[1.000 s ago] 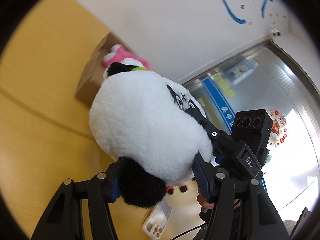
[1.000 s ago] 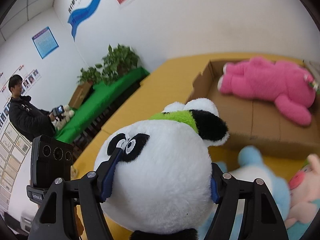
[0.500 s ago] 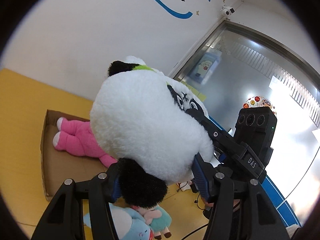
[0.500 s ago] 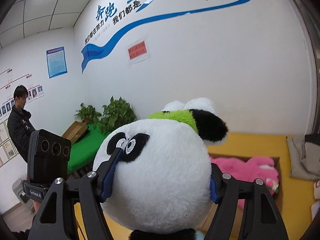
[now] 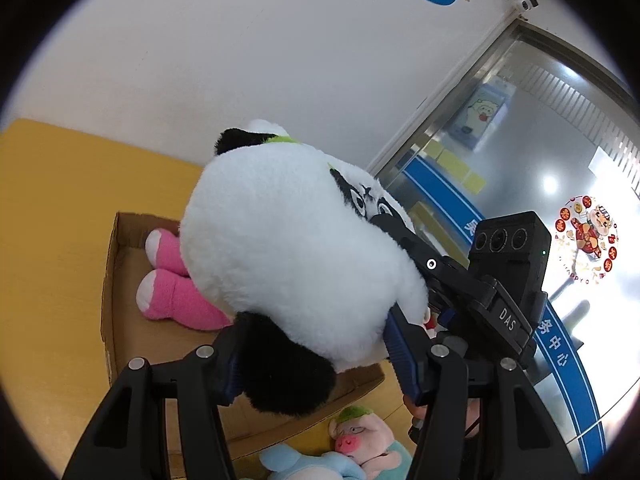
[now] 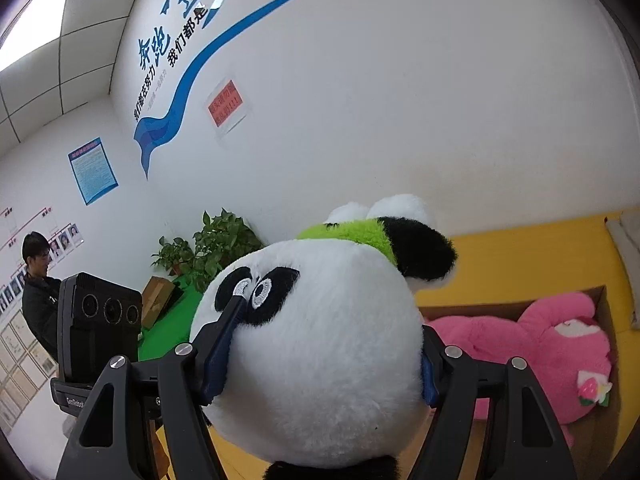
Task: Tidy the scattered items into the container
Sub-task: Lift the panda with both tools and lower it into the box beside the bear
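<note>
Raised since earlier, both claws grip the panda (image 5: 296,264) above the box (image 5: 120,320) holding a pink plush (image 6: 540,344).

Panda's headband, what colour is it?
Bright green headband between the panda's ears, clearest in the right wrist view.

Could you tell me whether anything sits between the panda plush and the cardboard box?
Nothing visible blocks the way, but the pink plush toy already fills part of the brown cardboard box beyond the black-and-white panda plush.
</note>
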The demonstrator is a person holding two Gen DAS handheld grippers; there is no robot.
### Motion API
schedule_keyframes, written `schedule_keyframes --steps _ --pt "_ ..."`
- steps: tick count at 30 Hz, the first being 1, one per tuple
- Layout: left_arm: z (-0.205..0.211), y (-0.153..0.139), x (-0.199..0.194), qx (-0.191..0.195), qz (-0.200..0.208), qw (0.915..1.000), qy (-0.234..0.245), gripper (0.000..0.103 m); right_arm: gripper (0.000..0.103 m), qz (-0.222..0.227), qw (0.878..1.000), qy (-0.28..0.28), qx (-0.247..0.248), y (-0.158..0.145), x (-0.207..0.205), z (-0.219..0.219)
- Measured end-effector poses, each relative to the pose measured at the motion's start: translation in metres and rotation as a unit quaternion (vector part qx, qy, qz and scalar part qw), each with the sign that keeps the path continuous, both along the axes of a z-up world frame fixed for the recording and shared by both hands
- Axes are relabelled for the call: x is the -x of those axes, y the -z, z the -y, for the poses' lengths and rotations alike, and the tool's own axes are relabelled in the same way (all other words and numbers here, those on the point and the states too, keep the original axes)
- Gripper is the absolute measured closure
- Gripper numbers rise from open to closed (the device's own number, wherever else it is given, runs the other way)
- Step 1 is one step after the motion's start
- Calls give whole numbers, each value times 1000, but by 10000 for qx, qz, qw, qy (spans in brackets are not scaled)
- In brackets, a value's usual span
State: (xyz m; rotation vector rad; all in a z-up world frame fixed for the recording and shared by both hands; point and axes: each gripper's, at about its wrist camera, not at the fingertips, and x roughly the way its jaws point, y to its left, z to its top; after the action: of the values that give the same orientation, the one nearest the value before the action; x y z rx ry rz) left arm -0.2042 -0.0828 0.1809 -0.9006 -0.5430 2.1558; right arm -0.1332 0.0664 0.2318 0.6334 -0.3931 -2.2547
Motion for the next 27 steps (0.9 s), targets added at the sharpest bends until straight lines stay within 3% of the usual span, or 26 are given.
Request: schedule_keyframes --steps 17,22,27 --pt "17 127 -2 67 1181 9926 -275 44 26 1228 9922 -133 -136 145 39 16" --pt "23 150 -12 160 1387 9893 -431 44 27 1619 9862 -239 -257 175 45 22" --pt "27 149 -19 340 1354 9886 -559 44 27 1786 9829 -400 -189 185 51 27"
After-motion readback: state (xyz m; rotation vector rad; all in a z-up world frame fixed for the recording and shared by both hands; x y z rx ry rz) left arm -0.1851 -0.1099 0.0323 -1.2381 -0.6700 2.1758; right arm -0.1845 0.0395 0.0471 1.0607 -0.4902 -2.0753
